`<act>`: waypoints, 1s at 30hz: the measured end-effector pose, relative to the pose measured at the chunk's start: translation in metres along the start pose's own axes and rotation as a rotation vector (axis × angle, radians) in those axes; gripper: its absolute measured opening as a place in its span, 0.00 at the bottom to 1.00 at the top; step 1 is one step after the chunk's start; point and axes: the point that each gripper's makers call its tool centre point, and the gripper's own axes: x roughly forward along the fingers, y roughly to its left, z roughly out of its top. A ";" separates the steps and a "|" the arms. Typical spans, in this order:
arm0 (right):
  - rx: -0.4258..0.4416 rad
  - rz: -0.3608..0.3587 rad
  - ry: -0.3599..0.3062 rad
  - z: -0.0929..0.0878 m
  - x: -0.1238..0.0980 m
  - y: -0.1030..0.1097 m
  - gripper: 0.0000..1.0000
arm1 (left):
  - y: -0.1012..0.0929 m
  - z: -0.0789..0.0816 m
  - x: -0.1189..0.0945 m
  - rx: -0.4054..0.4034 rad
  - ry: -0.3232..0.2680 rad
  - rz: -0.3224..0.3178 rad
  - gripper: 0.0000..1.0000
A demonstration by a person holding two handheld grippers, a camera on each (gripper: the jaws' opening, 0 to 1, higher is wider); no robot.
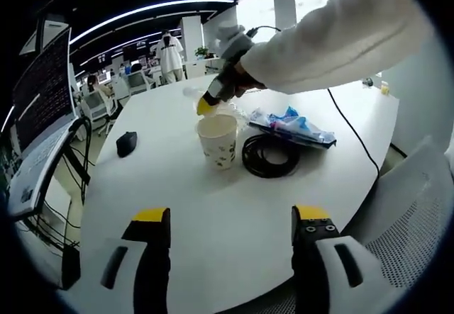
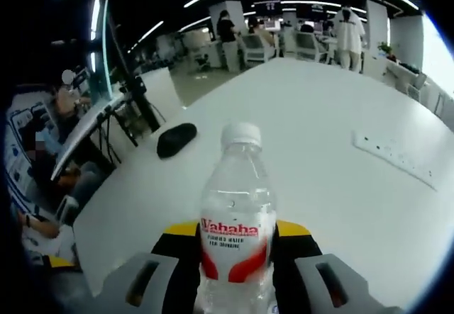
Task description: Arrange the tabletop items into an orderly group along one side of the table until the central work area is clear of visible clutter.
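Clear water bottle [image 2: 236, 222] gripped in right tongs [image 2: 236, 247]; left tongs [image 1: 230, 218] agape.

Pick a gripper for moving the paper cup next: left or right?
Left. The left gripper is open and faces the paper cup. The right gripper is already shut on the water bottle.

— What sort of place is this?
— An open-plan office: ceiling light strips [image 1: 142, 13], a monitor [image 1: 42, 91], rows of desks with office chairs [image 2: 308, 45], and a large white table [image 2: 340, 115].
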 end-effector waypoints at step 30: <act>-0.038 0.001 -0.407 0.037 -0.171 0.054 0.36 | -0.013 0.022 -0.006 -0.006 -0.077 -0.050 0.73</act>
